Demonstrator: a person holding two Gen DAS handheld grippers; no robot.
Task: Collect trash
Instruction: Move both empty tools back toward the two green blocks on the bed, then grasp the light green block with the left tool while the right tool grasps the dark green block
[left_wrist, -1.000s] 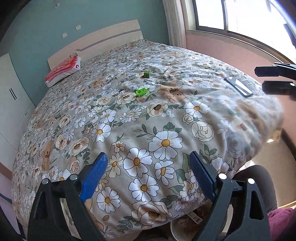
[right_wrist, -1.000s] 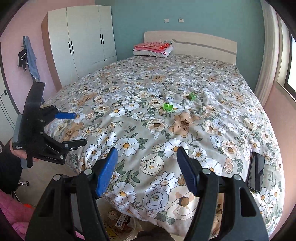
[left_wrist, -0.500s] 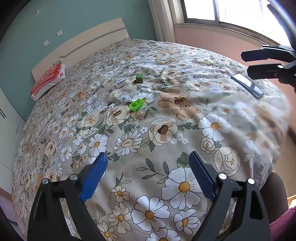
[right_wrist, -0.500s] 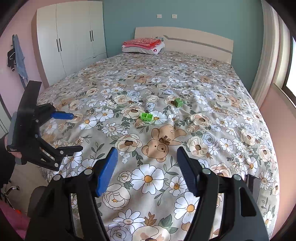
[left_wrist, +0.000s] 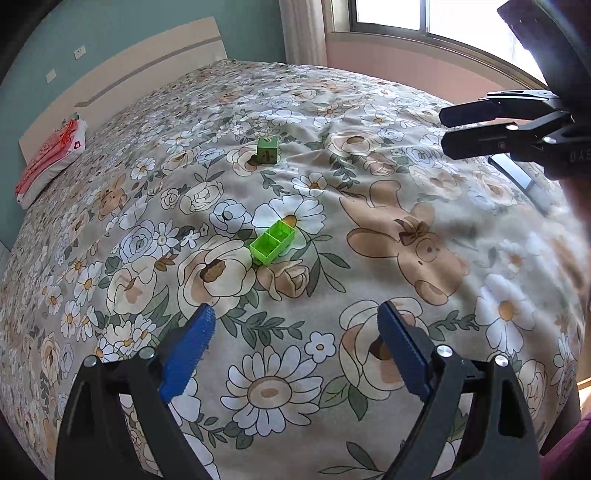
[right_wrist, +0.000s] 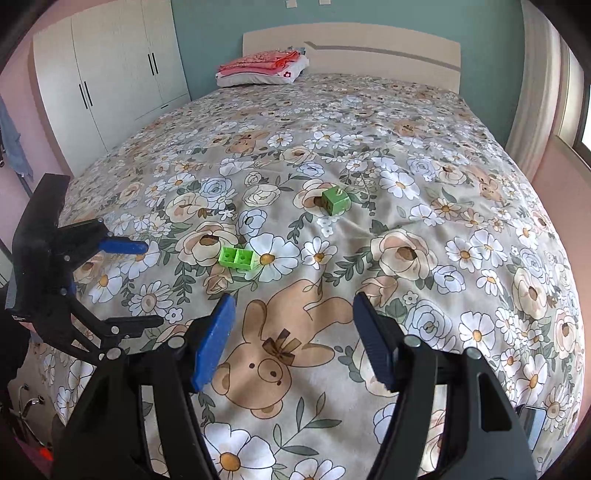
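Item: left gripper (left_wrist: 293, 332), jaws wide, empty. Right gripper (right_wrist: 293, 334), jaws wide, empty. Trash: two-cell green brick (left_wrist: 272, 242) at 12 o'clock of left gripper, on quilt (left_wrist: 424, 240); green cube (right_wrist: 335, 201) at 12 o'clock of right gripper. Risk: soft quilt may bunch between the jaws; the cube may tip away.
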